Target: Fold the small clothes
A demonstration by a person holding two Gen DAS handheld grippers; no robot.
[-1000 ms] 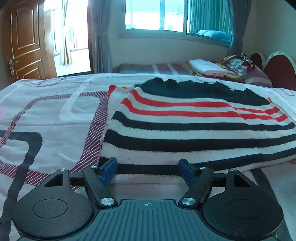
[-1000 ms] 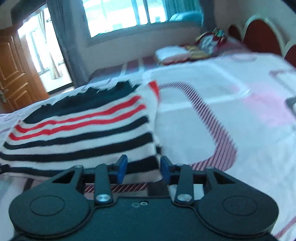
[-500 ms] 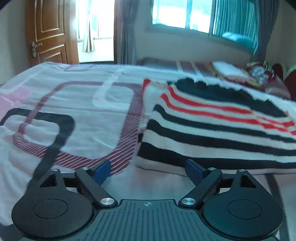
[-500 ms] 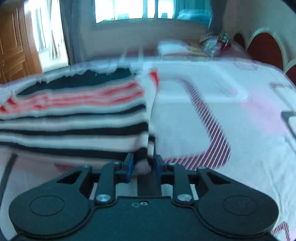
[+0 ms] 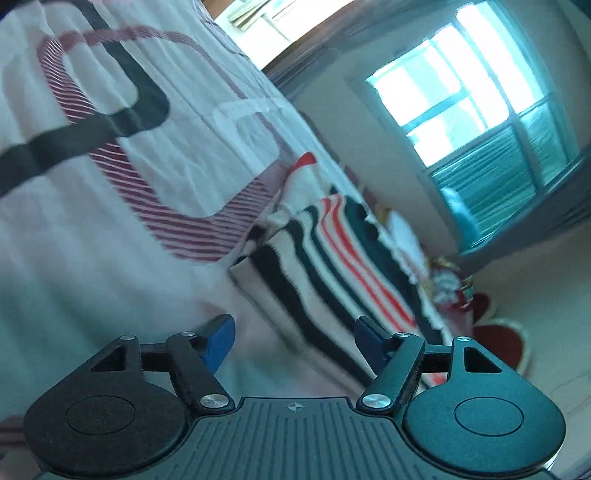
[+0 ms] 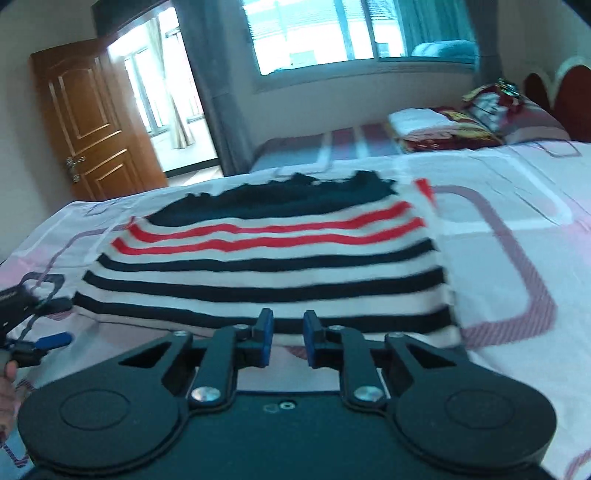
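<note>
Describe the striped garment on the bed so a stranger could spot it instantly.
Start at the big bed with the white sheet printed in rounded purple and black outlines. The knitted striped garment lies flat on it, below the window. Unlike the folded bedding farther back, it has black and red stripes on cream.

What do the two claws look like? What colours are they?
Both look alike. The left claw and the right claw have bright blue fingertip pads on slim black arms joined by shiny silver bolts. Behind these sit two round black discs, one on each side, and a ribbed black body between them. The left one carries a tiny crosshair mark. No cables or sleeves show.
</note>
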